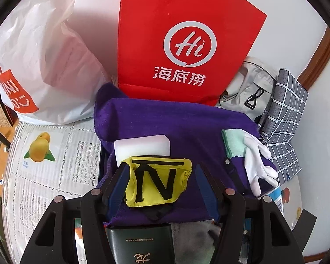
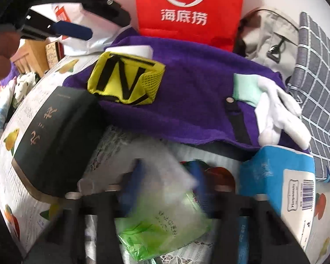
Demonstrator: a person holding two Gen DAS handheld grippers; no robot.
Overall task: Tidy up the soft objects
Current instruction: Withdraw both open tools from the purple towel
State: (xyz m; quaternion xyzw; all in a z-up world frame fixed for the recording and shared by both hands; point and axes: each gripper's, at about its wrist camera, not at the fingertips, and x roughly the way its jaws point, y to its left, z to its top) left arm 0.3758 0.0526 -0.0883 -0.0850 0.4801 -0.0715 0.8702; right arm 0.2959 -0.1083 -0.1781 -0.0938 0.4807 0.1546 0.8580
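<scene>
A yellow pouch (image 1: 135, 194) with black strokes lies on a purple towel (image 1: 176, 121), leaning against a white block (image 1: 143, 147). My left gripper (image 1: 159, 181) hangs open above it, the blue pads either side of the pouch in its own view. The right wrist view shows one of its fingers (image 2: 74, 29) well clear of the pouch (image 2: 99, 81). A white glove with a mint cuff (image 1: 255, 154) rests on the towel's right end. Blurred, my right gripper (image 2: 168, 176) is shut on a clear and green plastic packet (image 2: 165, 220) near the table's front.
A red paper bag (image 1: 182, 44) stands behind the towel, a white plastic bag (image 1: 44, 66) to its left. On the right lie a grey fabric bag (image 1: 248, 83) and grey checked cloth (image 1: 283, 121). A dark box (image 2: 55, 140) and blue tissue pack (image 2: 275, 176) flank the packet.
</scene>
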